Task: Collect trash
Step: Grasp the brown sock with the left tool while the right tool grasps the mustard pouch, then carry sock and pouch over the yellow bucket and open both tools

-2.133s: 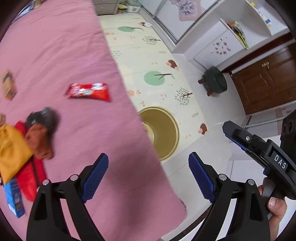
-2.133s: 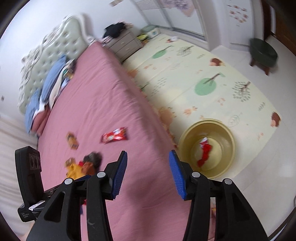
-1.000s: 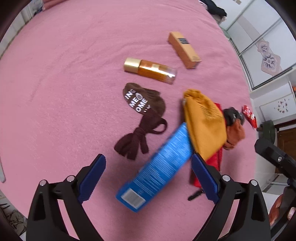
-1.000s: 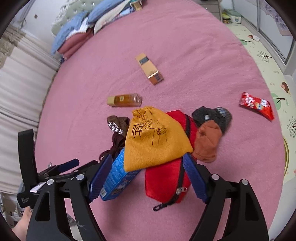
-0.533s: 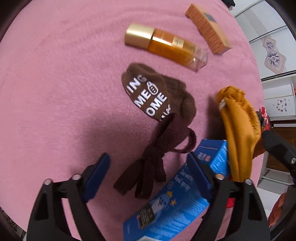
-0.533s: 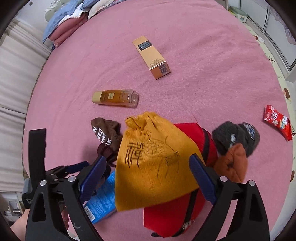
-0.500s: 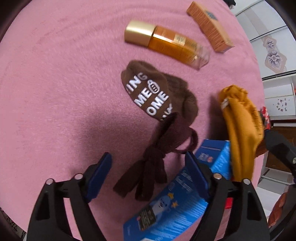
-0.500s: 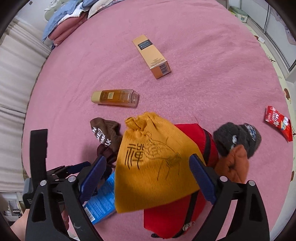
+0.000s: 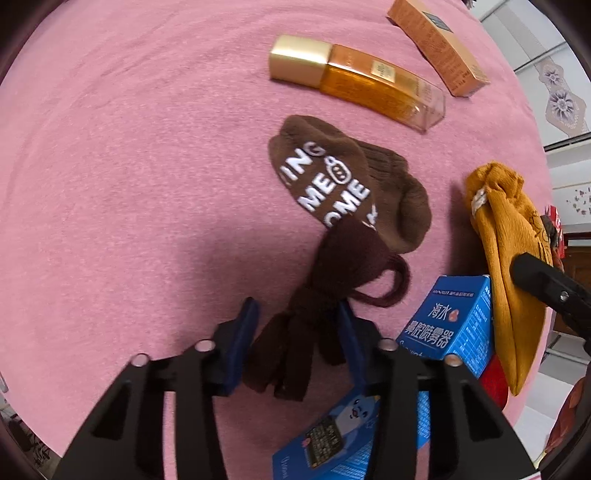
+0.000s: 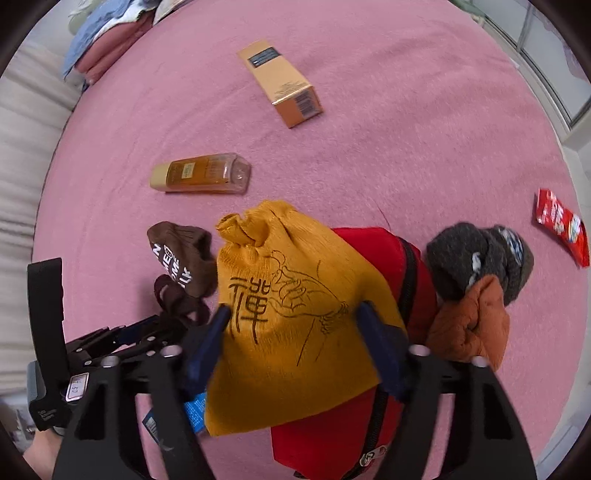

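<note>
On the pink bedspread (image 9: 129,147) lies a dark brown knotted sock (image 9: 347,266). My left gripper (image 9: 295,343) points straight down over its loose end, jaws closing, both pads touching the fabric. A mustard drawstring pouch (image 10: 288,266) lies on a red zip pouch (image 10: 376,266). My right gripper (image 10: 291,332) straddles the mustard pouch, jaws closing, pads pressing into its cloth. A blue carton (image 9: 450,325) lies just right of the left gripper, partly under the pouch. A red snack wrapper (image 10: 561,225) lies far right.
A brown sock with white letters (image 9: 332,177), an amber bottle (image 9: 354,81) and a tan box (image 9: 439,48) lie farther up the bed. Grey (image 10: 476,266) and orange (image 10: 472,325) socks sit right of the red pouch. Folded bedding (image 10: 107,33) lies at top left.
Both grippers have sunk toward the bed and narrowed. The left one now pinches the dark brown sock; the right one has closed in on the mustard pouch.
</note>
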A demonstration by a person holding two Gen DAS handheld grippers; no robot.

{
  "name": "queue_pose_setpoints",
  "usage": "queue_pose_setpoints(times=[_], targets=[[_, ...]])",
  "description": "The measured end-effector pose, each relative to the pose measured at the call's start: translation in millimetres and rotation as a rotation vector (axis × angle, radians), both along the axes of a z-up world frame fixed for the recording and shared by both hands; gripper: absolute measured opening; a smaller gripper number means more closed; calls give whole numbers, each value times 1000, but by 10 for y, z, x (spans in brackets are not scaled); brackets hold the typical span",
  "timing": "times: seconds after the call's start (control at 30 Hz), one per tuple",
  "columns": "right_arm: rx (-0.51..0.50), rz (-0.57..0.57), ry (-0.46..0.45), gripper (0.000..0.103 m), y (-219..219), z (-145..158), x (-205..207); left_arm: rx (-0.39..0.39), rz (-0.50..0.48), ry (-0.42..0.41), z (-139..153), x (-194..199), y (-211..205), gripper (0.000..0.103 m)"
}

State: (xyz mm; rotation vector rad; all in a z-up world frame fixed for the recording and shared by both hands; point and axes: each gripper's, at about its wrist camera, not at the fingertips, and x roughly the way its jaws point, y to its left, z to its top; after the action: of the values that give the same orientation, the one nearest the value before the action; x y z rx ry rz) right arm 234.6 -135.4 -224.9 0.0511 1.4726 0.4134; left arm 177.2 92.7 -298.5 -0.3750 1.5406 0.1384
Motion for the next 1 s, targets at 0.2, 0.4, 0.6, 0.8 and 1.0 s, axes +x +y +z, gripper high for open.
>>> queue_pose_setpoints(times=[0.2, 0.4, 0.6, 0.8, 1.0], targets=[[69, -7, -1, 22, -119, 115, -38, -94, 108, -19, 97, -93, 275, 23], [152, 17, -67, 21, -184, 568, -211, -196, 184, -95, 473, -247, 307, 23], [217, 25, -70, 21, -360, 930, -391, -234, 134, -157, 973, -389, 55, 23], [223, -13, -74, 21, -647, 1112, -588, -237, 36, -171, 1278, -522, -400, 23], [235, -100, -96, 21, -1235, 1285, -824, -251, -68, -172, 1411, -531, -1048, 23]])
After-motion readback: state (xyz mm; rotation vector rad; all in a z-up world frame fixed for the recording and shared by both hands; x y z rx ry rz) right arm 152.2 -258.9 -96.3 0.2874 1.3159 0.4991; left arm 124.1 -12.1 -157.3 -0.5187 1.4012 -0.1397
